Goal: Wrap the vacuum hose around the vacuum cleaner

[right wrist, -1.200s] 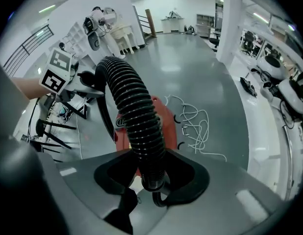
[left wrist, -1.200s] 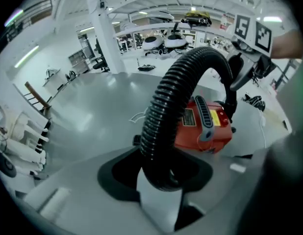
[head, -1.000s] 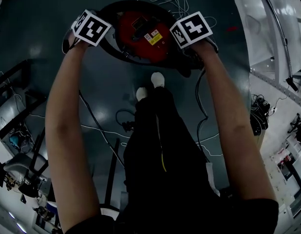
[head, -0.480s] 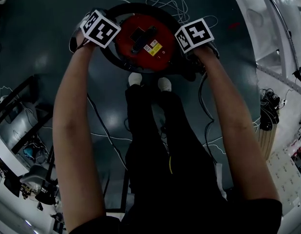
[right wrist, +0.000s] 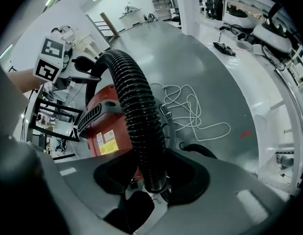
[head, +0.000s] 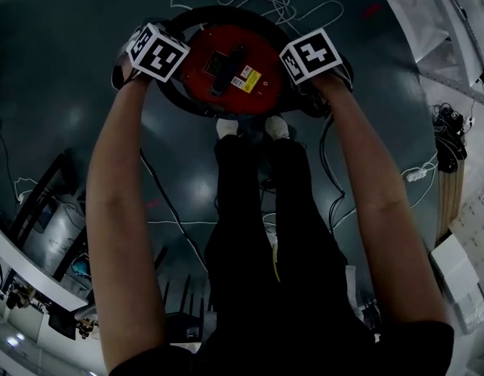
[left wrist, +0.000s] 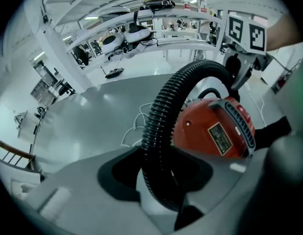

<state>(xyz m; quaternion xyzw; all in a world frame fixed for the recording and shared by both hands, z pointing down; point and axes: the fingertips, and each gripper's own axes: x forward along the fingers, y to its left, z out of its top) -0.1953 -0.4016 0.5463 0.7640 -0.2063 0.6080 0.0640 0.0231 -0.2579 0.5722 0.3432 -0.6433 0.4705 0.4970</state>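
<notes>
Both my left gripper (left wrist: pixel 164 182) and right gripper (right wrist: pixel 154 180) squeeze the hose (left wrist: pixel 159 111), so I should lower it evenly round the vacuum cleaner (head: pixel 230 69).

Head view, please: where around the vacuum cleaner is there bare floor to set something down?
Bare floor lies left of the vacuum cleaner, past the cluttered equipment at lower left. Another patch sits between the vacuum cleaner and the white frame. Crowded: white cables beyond the vacuum cleaner, and cords beside the person's legs.

Dim, dark head view; bright ceiling-lit gripper views, fisheye-warped edges, blurred near foreground.
</notes>
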